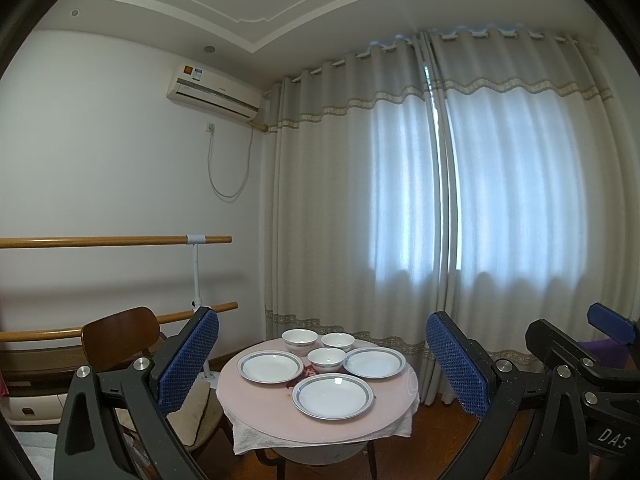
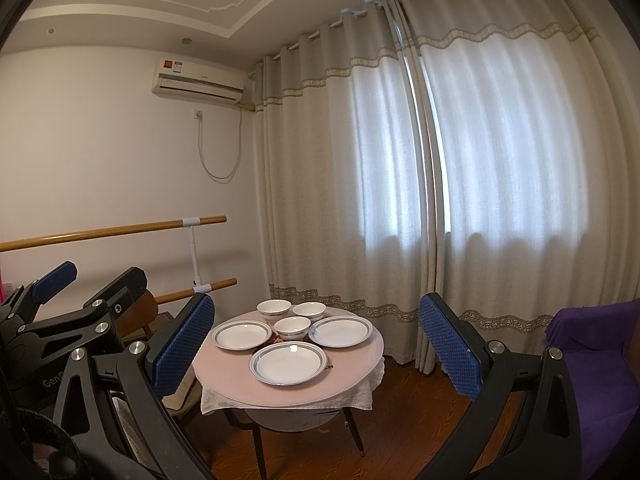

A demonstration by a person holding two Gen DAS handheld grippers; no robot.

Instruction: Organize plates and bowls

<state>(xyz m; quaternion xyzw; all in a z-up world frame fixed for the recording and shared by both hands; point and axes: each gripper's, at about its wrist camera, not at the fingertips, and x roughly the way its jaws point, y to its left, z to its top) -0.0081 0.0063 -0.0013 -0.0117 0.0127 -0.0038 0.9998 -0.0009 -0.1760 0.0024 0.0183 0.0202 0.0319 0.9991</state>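
Tongs, left (image 1: 322, 356) and right (image 2: 316, 344), are raised level, spread wide and empty, well back from the round tabletop (image 1: 280, 420), where three plates (image 1: 333, 395) ring three bowls (image 1: 326, 360).

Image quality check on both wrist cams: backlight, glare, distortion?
Left wrist view: the curtains glow with daylight behind them, the round table is dim, and the near plate shows a small highlight. Right wrist view: same backlight, the rod and ceiling lines bow heavily, and the corners are black.
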